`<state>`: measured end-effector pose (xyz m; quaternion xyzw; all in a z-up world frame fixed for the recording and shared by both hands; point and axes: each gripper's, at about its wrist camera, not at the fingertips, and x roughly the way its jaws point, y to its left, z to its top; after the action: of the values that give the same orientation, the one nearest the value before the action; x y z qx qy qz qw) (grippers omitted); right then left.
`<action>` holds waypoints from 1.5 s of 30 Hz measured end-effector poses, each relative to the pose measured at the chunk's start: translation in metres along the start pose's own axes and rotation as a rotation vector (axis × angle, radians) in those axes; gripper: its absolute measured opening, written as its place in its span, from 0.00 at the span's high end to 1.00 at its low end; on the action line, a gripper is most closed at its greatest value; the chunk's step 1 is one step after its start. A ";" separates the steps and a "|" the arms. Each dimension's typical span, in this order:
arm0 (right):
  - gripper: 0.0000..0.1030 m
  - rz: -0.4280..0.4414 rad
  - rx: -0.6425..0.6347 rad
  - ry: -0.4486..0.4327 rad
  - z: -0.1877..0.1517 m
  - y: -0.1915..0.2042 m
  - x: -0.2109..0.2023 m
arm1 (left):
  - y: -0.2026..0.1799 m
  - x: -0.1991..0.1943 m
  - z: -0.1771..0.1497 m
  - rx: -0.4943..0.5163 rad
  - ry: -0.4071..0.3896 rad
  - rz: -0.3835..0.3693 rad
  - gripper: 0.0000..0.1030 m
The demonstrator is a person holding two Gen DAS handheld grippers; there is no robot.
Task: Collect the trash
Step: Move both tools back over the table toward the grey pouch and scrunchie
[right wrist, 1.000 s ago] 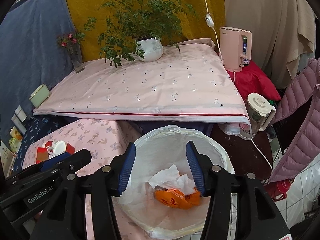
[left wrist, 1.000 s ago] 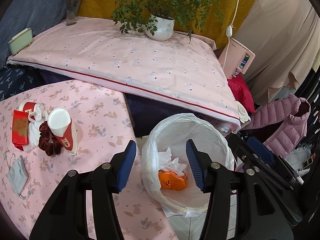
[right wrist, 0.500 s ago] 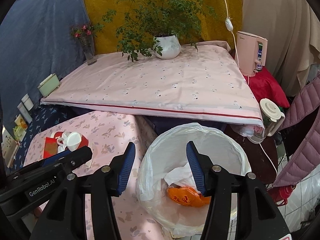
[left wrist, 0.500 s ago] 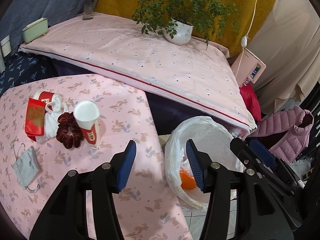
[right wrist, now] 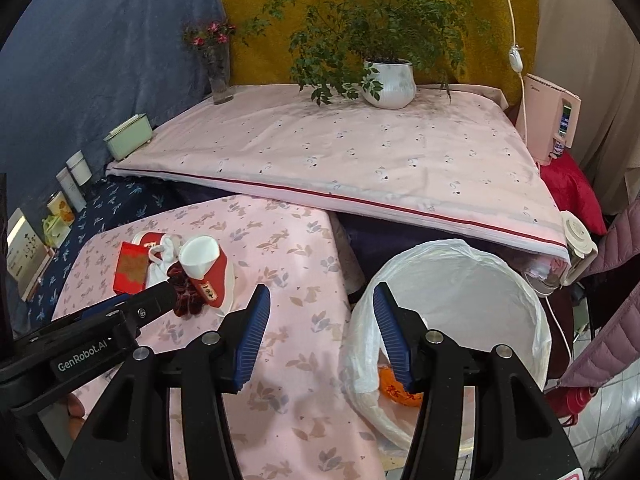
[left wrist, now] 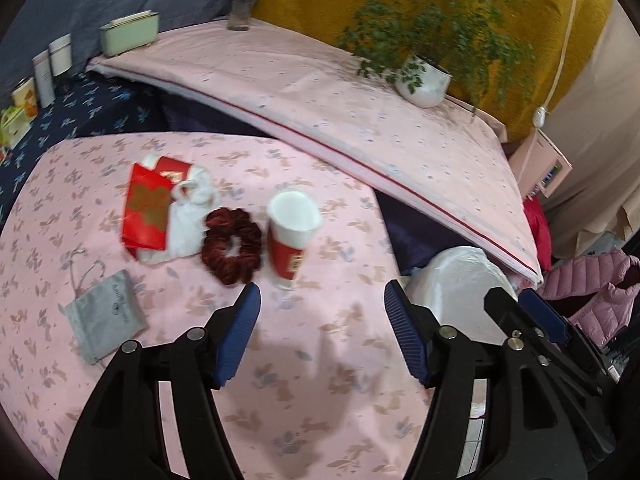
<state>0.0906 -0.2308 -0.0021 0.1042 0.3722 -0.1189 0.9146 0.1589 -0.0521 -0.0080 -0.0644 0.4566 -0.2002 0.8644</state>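
A red-and-white paper cup (left wrist: 292, 240) leans on the pink floral table (left wrist: 304, 380), beside a dark red scrunchie (left wrist: 232, 244), a red packet (left wrist: 146, 212) and a white cloth (left wrist: 188, 220). My left gripper (left wrist: 322, 320) hovers just short of the cup, its jaws opening with nothing between them. The right gripper (right wrist: 320, 320) is open and empty, straddling the table edge and the white-lined trash bin (right wrist: 520, 292). An orange wrapper (right wrist: 400, 390) lies in the bin. The cup (right wrist: 204, 268) also shows in the right wrist view.
A grey drawstring pouch (left wrist: 104, 316) lies at the table's near left. Behind is a higher pink-covered surface (right wrist: 360, 152) with a potted plant (right wrist: 388, 84), a vase (right wrist: 220, 76) and a green box (right wrist: 130, 136). A pink jacket (left wrist: 592, 284) hangs at right.
Both grippers have swung left, from over the bin toward the pink table and the cup. The left jaws stand wider than before. The bin has slid to the right in both views.
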 end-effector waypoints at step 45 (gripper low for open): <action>0.50 0.106 -0.273 0.234 -0.030 0.193 0.170 | 0.217 0.037 -0.046 -0.288 0.144 0.210 0.57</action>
<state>0.2460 -0.0624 -0.1236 0.0115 0.4827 -0.0059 0.8757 0.2021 0.1339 -0.1262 -0.1249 0.5456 -0.0456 0.8274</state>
